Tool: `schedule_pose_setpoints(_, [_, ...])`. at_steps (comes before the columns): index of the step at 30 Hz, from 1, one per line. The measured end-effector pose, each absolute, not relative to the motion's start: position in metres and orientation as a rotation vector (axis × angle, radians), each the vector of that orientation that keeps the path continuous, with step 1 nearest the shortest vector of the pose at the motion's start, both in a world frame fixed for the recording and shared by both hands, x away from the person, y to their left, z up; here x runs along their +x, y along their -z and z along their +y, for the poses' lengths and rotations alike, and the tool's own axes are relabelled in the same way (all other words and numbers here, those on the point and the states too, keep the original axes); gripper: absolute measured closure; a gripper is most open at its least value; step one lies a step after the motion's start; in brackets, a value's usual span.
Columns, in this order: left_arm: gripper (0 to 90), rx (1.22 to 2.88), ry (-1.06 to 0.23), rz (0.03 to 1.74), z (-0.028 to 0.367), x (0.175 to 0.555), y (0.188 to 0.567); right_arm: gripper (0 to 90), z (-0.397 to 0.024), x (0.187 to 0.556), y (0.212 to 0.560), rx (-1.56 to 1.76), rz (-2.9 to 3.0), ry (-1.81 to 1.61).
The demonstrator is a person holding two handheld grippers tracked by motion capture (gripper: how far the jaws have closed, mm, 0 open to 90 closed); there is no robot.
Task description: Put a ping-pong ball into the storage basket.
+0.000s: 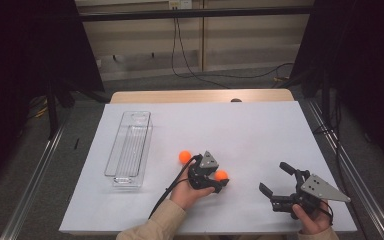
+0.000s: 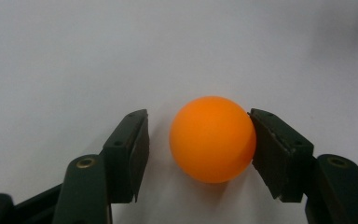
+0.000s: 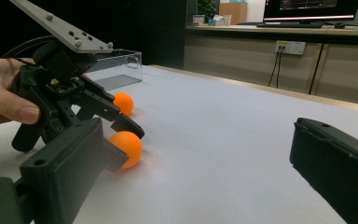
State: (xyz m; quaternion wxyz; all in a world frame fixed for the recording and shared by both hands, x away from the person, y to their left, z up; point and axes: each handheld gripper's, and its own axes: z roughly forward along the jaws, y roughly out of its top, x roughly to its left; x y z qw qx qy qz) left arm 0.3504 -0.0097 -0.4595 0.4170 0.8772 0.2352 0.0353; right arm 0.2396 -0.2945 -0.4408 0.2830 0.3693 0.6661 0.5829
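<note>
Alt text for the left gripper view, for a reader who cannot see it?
An orange ball sits on a white table surface between the left gripper's two black jaws. The right-hand jaw touches it; a gap remains beside the left-hand one.

The round orange plastic ball [image 2: 212,139] is showing a smooth, matt skin with a soft sheen. The black plastic jaws beside it are looking matt, one pad edge worn rough. The white paper-like table cover [image 1: 250,135] is lying smooth and dull. The clear plastic rectangular tray [image 1: 128,149] is glinting glossily. The grey three-cornered metal plate [image 1: 325,188] is looking flat and matt.
</note>
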Motion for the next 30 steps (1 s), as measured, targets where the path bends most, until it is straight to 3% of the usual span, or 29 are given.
schedule_pose_setpoints(30, [49.7,2.232,-0.095,0.581,-0.0121,0.3513,0.4612,2.7,-0.2952,0.2391,0.4403,0.987,1.781,-1.562])
